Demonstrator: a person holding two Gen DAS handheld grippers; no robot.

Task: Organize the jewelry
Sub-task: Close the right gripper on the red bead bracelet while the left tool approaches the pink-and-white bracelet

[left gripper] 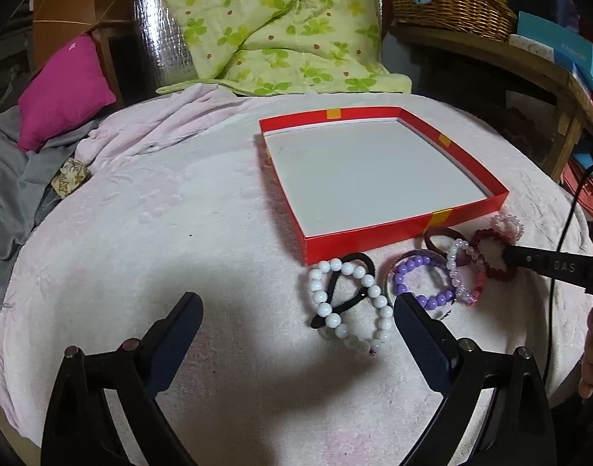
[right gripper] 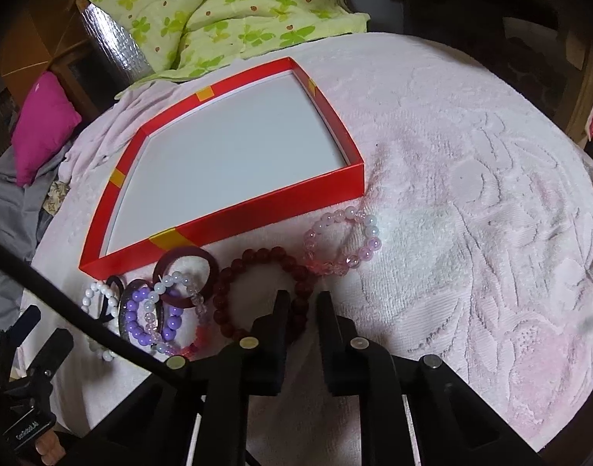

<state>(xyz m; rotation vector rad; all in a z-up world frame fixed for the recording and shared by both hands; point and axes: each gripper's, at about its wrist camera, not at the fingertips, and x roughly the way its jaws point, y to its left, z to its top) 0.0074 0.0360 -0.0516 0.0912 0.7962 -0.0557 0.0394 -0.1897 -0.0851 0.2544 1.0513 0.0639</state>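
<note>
A shallow red box [left gripper: 409, 229] with a white floor stands empty on the pale pink towel; it also shows in the right wrist view [right gripper: 257, 209]. Several bracelets lie in a row before its near wall: white beads [left gripper: 374, 299] over a black hair tie [left gripper: 343, 291], purple beads [left gripper: 424, 299], clear pink beads [left gripper: 465, 272], a dark red bead bracelet [right gripper: 265, 268] and a pale pink one [right gripper: 343, 240]. My left gripper [left gripper: 296, 310] is open above the towel, left of the white beads. My right gripper [right gripper: 302, 299] is shut on the dark red bracelet's near rim.
A green clover quilt [left gripper: 273, 23] and a magenta pillow [left gripper: 63, 89] lie behind the towel. A wicker basket [left gripper: 448, 0] sits on a wooden shelf at the right. Grey cloth [left gripper: 9, 178] hangs at the left edge.
</note>
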